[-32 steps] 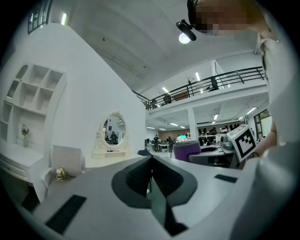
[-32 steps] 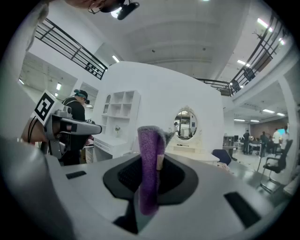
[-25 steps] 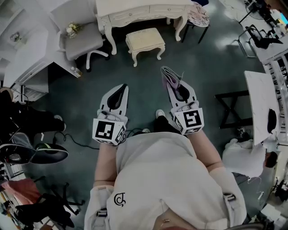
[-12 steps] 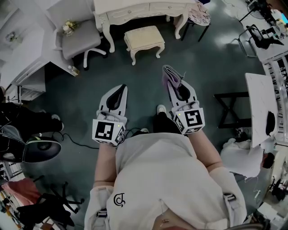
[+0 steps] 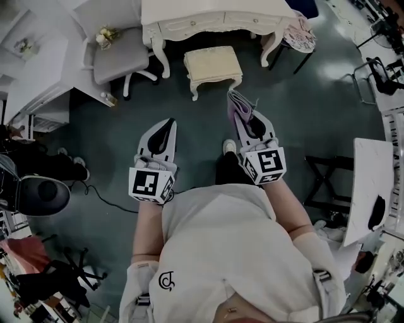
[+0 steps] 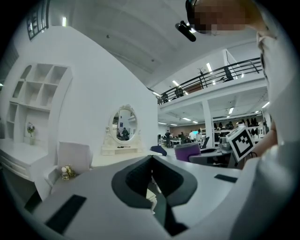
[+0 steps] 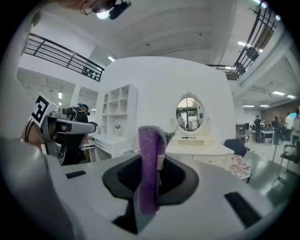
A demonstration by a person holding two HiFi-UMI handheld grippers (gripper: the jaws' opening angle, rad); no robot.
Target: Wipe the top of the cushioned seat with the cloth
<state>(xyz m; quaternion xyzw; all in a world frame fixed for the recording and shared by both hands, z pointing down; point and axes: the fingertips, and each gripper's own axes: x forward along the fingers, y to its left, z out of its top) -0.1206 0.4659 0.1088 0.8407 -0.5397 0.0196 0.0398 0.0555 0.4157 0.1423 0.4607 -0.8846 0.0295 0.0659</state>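
Observation:
A cream cushioned seat [image 5: 213,64] on curved legs stands on the dark floor in front of a white dressing table [image 5: 218,19]. My right gripper [image 5: 240,108] is shut on a folded purple cloth [image 5: 239,105], held in the air short of the seat; the cloth [image 7: 150,164] stands upright between the jaws in the right gripper view. My left gripper [image 5: 168,124] hangs level with it to the left, shut, with nothing between its jaws. Only a pale sliver of the seat shows past those jaws in the left gripper view.
A grey office chair [image 5: 121,60] stands left of the seat. A round side table [image 5: 299,38] with patterned fabric is at the right of the dressing table. A folding rack [image 5: 325,180] and a white board [image 5: 369,183] are at the right. Cables and gear lie at the left.
The seat and dressing table have shifted right and slightly lower in the head view; both grippers keep their pose, the right one still gripping the cloth.

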